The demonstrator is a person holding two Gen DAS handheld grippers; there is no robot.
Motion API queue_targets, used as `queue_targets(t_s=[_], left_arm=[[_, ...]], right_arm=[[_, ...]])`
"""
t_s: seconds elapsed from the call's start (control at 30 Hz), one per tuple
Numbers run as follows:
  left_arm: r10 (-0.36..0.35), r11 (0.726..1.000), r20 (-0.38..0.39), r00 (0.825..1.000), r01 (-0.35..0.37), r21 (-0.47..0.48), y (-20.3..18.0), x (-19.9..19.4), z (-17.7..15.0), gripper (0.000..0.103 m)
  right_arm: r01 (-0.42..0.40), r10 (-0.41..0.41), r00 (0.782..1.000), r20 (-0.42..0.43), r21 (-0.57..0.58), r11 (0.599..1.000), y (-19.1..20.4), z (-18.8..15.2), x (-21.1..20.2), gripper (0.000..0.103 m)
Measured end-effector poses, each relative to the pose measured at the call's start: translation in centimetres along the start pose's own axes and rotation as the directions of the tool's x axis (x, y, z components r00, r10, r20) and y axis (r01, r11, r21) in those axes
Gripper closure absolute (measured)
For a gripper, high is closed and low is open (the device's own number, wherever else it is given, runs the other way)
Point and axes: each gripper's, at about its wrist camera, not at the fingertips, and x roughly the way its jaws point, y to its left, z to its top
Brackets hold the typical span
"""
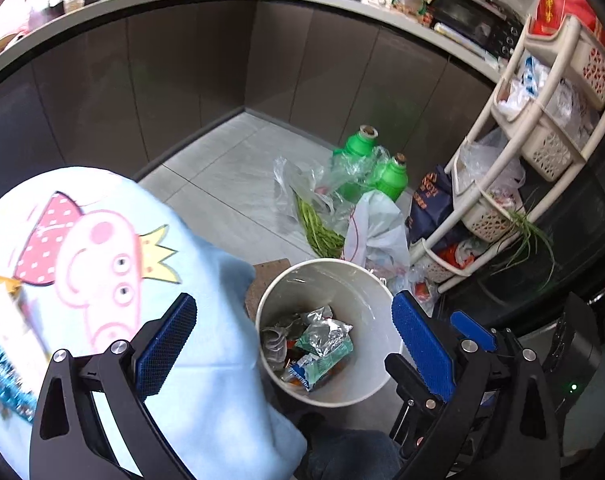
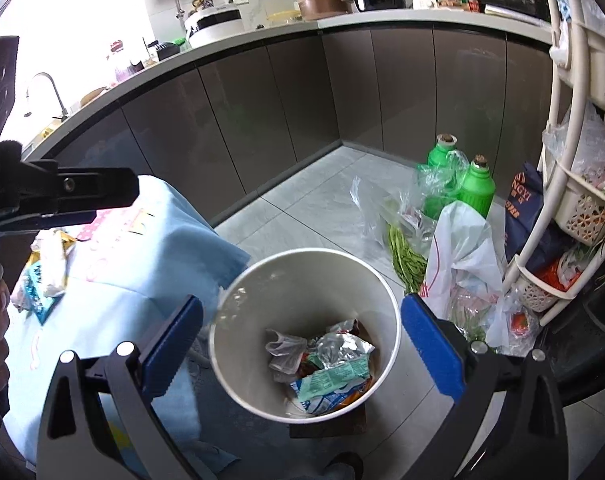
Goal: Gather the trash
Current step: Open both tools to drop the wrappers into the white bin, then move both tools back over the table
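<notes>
White plastic bin point(image 2: 306, 344) stands on the floor hard against the blue-clothed desk point(image 2: 150, 264), handy for dropping; foil and green wrappers point(image 2: 334, 364) already lie inside. Right tongs point(image 2: 302, 354) hang over its mouth, spread and empty; left tongs point(image 1: 294, 348) likewise gape, empty. More wrappers point(image 2: 48, 270) wait on the desk

Daylight floods the kitchen from the upper left, blowing out the wall above the faucet point(image 2: 46, 88) in the right wrist view. Strong fisheye distortion bows the worktop point(image 1: 174, 12) into an arc, with dark vignetting in the corners. In the left wrist view, the wrappers point(image 1: 6, 320) at the left edge are smeared with blur; the white bin point(image 2: 302, 280) rim shows soft glare.
</notes>
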Motion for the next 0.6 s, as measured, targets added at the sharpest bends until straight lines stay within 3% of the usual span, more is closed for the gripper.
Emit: queue_targets(t_s=[0.4,0.6], left_arm=[[0.119,0.988,0.098,0.988,-0.108,-0.108,4.2,-11.2,-2.6,0.009],[0.134,0.977,0.131,0.982,-0.109,-0.182,7.0,-15.7,-4.6,0.009]], right_arm=[[-0.051,0.057,0.996,0.071,-0.089,0.995,7.2,2.0,-6.5,0.004],[-0.076,0.095,0.991,0.099,-0.185,0.980,11.8,2.6,-8.8,0.004]])
